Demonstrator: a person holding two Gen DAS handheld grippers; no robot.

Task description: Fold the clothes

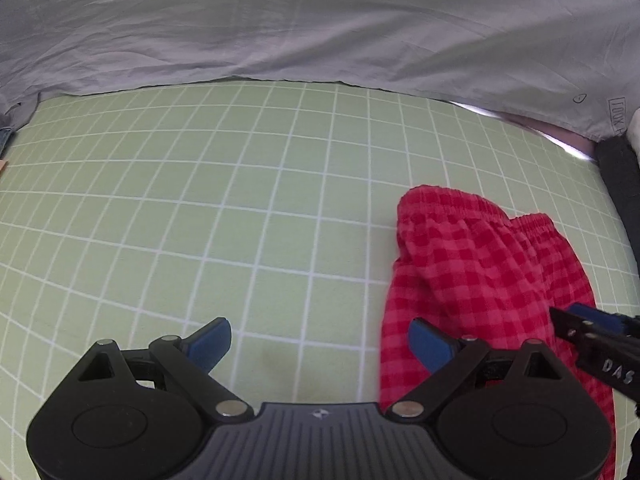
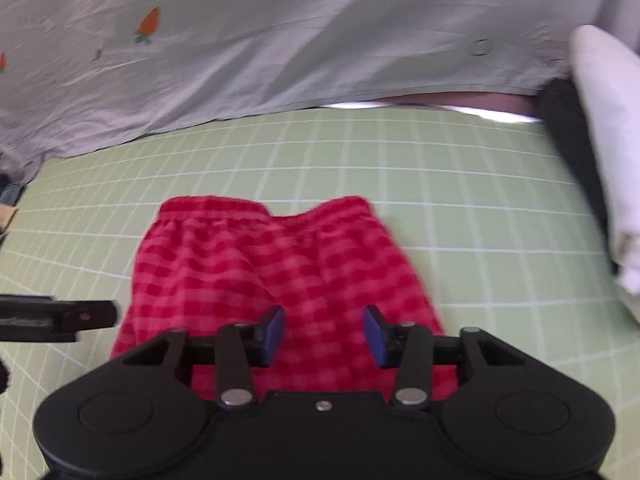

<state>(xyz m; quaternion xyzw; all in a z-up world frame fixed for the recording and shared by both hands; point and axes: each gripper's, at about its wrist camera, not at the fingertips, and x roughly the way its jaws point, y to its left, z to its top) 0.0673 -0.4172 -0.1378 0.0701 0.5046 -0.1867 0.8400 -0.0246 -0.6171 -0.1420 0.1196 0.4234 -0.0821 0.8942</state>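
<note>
So I'm lining up a fold on the red checked shorts [image 2: 276, 276], lying on the green grid mat [image 2: 460, 200]. My right gripper [image 2: 324, 334] hovers half-open over them; my left gripper [image 1: 320, 344] is wide open, shorts at its 2 o'clock. Next, I'd guess: pinch the near edge.

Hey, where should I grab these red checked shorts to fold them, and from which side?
Grip the red checked shorts at the elastic waistband's two corners, one gripper each, coming in low from the sides. The band is the firmest, straightest edge and lies flat on the green grid mat.
</note>
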